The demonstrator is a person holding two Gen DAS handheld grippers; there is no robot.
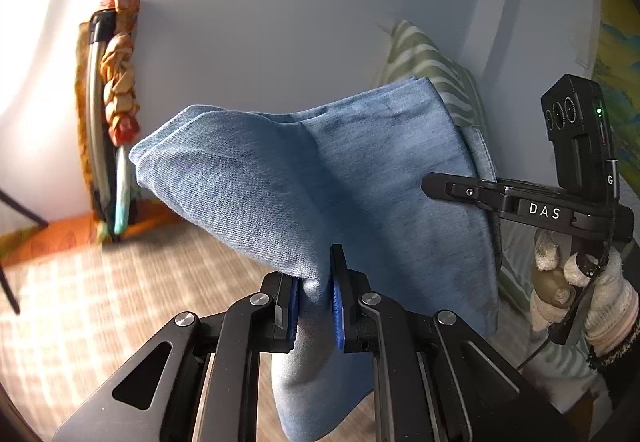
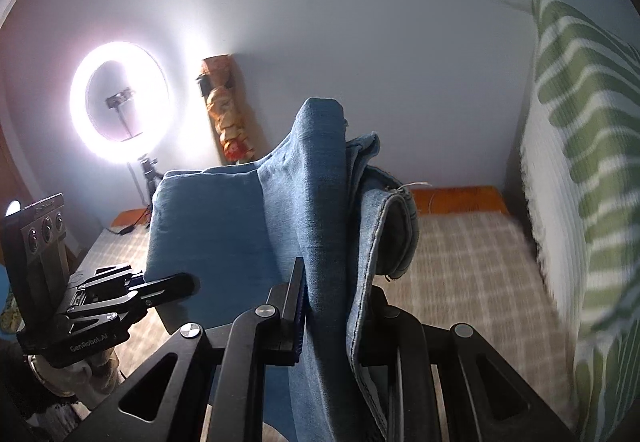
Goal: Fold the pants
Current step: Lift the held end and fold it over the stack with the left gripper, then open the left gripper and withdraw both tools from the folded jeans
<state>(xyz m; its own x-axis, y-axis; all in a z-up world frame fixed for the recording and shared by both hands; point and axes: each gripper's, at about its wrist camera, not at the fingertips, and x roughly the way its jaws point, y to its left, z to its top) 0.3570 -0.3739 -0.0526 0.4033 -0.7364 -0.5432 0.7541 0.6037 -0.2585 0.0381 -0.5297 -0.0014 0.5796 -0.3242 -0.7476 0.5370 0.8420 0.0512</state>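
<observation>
Pants (image 1: pixel 320 178) bunched between left gripper (image 1: pixel 314 300) fingers, spreading ahead above bed (image 1: pixel 100 302). Right gripper (image 2: pixel 326 306) pinches another fold; pillow (image 2: pixel 580 202) right, ring light (image 2: pixel 120 102) far left.

My left gripper (image 1: pixel 314 302) was matte black, with blue ribbed pads (image 1: pixel 335 312) and silver pivot screws. My right gripper (image 1: pixel 448 188) bore white "DAS" lettering and a green light; a white knitted glove (image 1: pixel 600 294) held it.
</observation>
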